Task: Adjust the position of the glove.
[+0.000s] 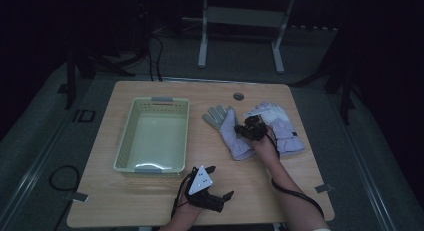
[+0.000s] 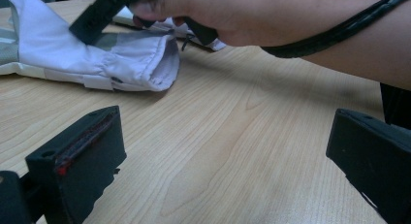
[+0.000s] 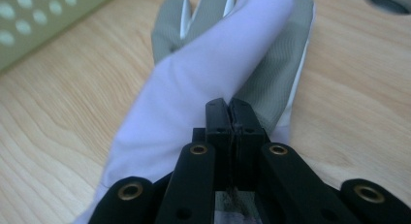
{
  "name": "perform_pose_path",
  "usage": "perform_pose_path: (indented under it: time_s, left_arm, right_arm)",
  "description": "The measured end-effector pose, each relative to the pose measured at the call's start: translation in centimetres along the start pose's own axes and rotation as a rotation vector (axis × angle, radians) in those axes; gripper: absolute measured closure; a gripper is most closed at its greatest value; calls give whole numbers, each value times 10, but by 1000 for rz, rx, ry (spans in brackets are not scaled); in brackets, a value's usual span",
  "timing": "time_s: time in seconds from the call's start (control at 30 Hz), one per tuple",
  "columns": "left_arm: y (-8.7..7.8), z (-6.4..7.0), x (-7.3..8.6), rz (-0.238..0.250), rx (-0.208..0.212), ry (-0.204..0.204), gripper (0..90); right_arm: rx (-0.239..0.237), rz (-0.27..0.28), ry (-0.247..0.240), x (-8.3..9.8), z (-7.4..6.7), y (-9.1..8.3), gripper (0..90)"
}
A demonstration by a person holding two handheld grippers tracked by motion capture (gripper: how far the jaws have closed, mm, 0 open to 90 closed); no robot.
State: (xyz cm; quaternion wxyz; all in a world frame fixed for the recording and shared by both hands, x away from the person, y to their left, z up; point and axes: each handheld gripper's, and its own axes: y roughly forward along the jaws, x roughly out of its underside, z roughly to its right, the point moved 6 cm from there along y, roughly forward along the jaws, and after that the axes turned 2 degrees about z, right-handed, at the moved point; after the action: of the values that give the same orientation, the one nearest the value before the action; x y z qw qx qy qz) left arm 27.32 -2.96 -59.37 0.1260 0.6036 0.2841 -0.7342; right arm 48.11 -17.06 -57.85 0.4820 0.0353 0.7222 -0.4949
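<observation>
Right gripper view shows your right gripper [image 3: 228,110] with jaws pressed together, pinching the near glove [image 3: 203,83]. From the table's middle that glove lies at two o'clock, the basket [image 1: 125,136] at nine. Your left gripper [image 2: 228,161] stands spread over bare wood.

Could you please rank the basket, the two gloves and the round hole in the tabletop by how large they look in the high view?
1. Basket.
2. Left glove and right glove: alike, and the right gripper covers part of them, so unranked.
3. Round hole.
</observation>
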Motion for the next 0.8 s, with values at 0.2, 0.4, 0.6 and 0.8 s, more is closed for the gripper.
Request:
perform_pose_path:
  time_s: [0.2, 0.4, 0.6, 0.8]
  left_arm:
    - [0, 0, 0, 0, -1, -1, 5]
    - [0, 0, 0, 3, -3, 0, 5]
    - [0, 0, 0, -1, -2, 5, 5]
    - [0, 0, 0, -1, -2, 4, 5]
  right_arm:
    - [18, 47, 51, -13, -16, -24, 884]
    - [65, 113, 121, -23, -24, -51, 883]
    - [160, 159, 169, -18, -35, -70, 883]
    - [159, 167, 247, -3, -39, -76, 882]
